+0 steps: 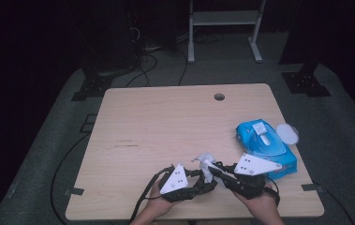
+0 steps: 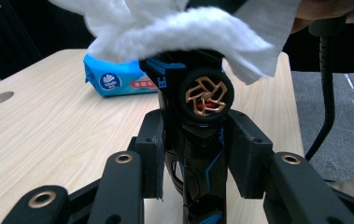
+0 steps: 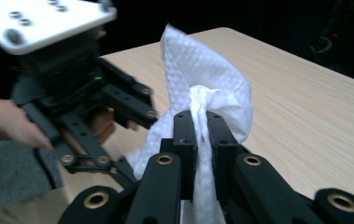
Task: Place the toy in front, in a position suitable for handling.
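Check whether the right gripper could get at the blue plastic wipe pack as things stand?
Probably not yet: the right gripper is shut on the white wipe, draped over the black toy in the left gripper. The blue wipe pack lies unobstructed beside it.

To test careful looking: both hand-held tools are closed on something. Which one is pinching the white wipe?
The right tool: its jaws pinch the white wipe flat between them. The left tool instead clamps a black-and-blue object, with the wipe draped over it.
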A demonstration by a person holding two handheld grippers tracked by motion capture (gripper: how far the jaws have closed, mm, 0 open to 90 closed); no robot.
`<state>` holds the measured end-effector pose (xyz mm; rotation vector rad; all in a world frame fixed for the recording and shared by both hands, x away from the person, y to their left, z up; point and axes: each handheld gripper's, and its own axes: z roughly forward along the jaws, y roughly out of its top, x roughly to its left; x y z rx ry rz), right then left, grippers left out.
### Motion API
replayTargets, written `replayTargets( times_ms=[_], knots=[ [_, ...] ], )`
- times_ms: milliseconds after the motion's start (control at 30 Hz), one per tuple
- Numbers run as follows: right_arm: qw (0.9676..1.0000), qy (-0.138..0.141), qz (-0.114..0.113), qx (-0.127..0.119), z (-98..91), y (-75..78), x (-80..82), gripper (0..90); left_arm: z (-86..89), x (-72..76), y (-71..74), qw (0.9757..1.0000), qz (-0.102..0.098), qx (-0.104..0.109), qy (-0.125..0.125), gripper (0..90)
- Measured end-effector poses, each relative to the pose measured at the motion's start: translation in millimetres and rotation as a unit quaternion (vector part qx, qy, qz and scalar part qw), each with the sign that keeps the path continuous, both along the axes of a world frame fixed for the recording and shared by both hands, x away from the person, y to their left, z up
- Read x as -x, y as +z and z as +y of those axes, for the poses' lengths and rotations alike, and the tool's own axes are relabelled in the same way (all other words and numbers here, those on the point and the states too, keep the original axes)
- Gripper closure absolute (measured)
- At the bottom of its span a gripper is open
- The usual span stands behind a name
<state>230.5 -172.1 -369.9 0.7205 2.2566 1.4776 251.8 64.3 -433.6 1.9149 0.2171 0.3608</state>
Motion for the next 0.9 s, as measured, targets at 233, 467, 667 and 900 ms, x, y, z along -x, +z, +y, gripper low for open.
replayTargets(
  times_ms=[233, 467, 667, 900],
  knots=[
    [1.0, -0.005, -0.005, 0.003, -4.0, 0.8, -1.1, 83.9, 2.8, 2.7, -0.7, 1.0, -0.001, 0.002, -0.002, 60.6],
    [0.9996, -0.023, 0.011, -0.015, -16.1, -6.3, -6.9, 83.9, 2.7, 1.4, -0.8, 1.0, 0.004, 0.002, -0.004, 60.8],
    [0.9991, -0.025, 0.023, -0.024, -22.3, -10.3, -8.9, 83.8, 4.0, 2.0, -1.6, 0.9999, 0.008, 0.008, -0.003, 61.3],
    [0.9959, -0.031, 0.064, -0.056, -34.1, -24.5, -17.0, 83.9, 5.3, 0.6, -4.3, 0.9998, 0.015, 0.0, -0.015, 80.5]
  ],
)
